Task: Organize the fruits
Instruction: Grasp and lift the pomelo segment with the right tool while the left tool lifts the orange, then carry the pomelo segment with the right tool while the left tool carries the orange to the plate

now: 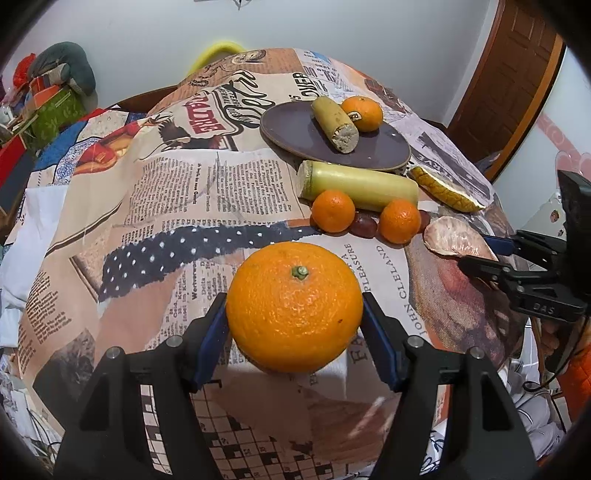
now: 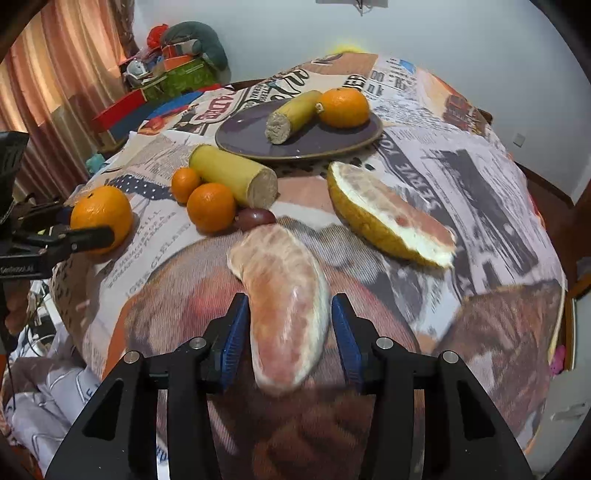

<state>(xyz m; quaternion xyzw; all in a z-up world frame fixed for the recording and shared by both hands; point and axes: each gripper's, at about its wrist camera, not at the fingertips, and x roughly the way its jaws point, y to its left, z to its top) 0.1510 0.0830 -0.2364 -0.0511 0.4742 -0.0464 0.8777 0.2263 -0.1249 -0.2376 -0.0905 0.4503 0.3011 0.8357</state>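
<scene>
Left gripper (image 1: 294, 325): my fingers clamp the big orange (image 1: 294, 307), blue pads touching both its flanks, stem end up and facing me. Right gripper (image 2: 289, 328): fingers spread wide either side of the peeled pomelo segment (image 2: 284, 306), a gap showing on both sides, so nothing gripped; I can't tell if the segment's near end rests on the cloth, the picture is blurred there. Ahead of the left fingers, well beyond the orange, sits the dark plate (image 1: 295, 133) holding a short sugarcane piece (image 1: 335, 123) and a mandarin (image 1: 362, 113), the two touching. Between plate and fingers, on the cloth just off the plate's near rim, lies a longer sugarcane piece (image 1: 356, 184); two small mandarins (image 1: 333, 211) (image 1: 400, 220) sit against its near side with a dark reddish fruit (image 1: 364, 225) between them. From the right wrist view, a pomelo wedge with rind (image 2: 388, 221) lies ahead and to the right of my fingers, near the plate (image 2: 255, 142) but apart from it; the left gripper with its orange (image 2: 101, 219) is far off to the left. Surface is a table under a newspaper-collage print cloth (image 1: 177, 192). Room: pale wall (image 1: 155, 33) behind, a wooden door (image 1: 513, 74) beyond the right side, striped curtains (image 2: 62, 74) and a pile of coloured boxes (image 2: 173, 77) off to the left.
</scene>
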